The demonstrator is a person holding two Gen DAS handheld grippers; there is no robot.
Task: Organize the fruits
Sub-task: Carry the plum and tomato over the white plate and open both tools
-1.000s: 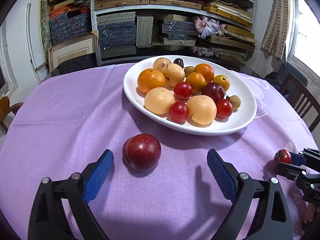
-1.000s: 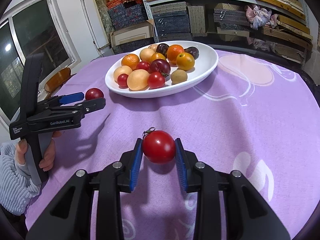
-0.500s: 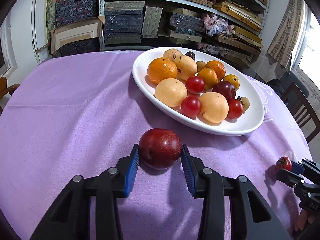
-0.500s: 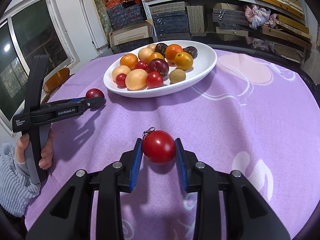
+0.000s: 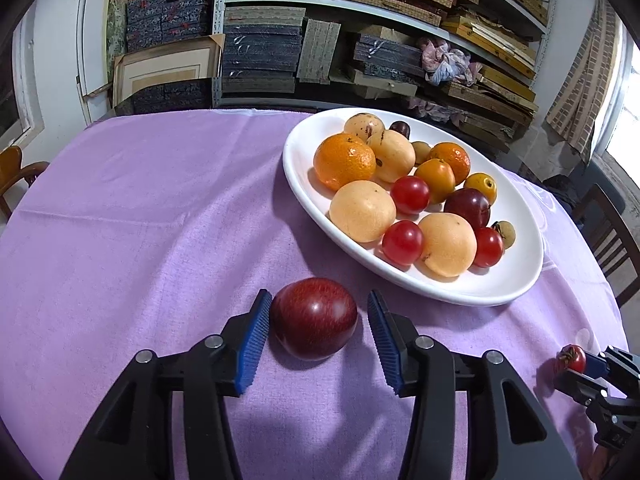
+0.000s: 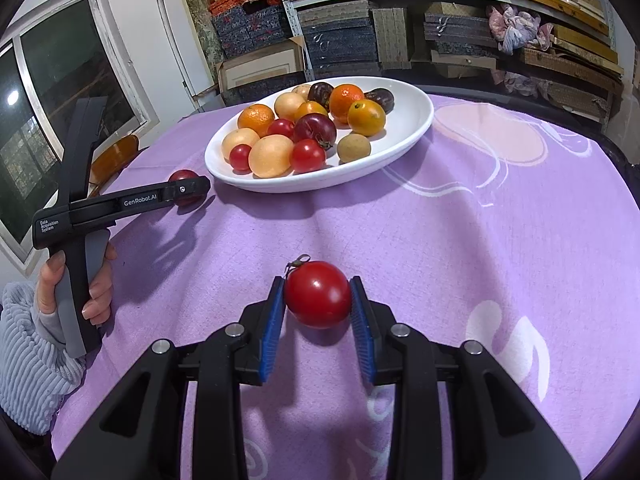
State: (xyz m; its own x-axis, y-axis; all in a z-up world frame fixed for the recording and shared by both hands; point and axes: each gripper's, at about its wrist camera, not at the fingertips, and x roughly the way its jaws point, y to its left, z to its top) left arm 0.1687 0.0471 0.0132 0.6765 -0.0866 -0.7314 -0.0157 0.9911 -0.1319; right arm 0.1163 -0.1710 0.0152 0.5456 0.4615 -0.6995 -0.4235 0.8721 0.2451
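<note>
Left wrist view: left tool (image 5: 316,320) sits low over the counter (image 5: 140,220), which wears a purple cloth. A dark red plum (image 5: 314,318) lies on the cloth between the blue pads. The left pad touches its side; a thin gap shows at the right pad. Jaws have just been easing apart, so they stand slightly apart around the plum, not pinching it. White dish (image 5: 500,292) just beyond, up and right, loaded with oranges, pale round fruit, small tomatoes and a dark plum. Right tool seen at the lower right edge with a small red fruit at its tip.

Right wrist view: right tool (image 6: 318,298) clamped on a red tomato (image 6: 318,294), both pads pressed to its sides, stem toward upper left. Dish (image 6: 412,128) well beyond. Far left, a hand (image 6: 86,280) holds the left tool's handle.
</note>
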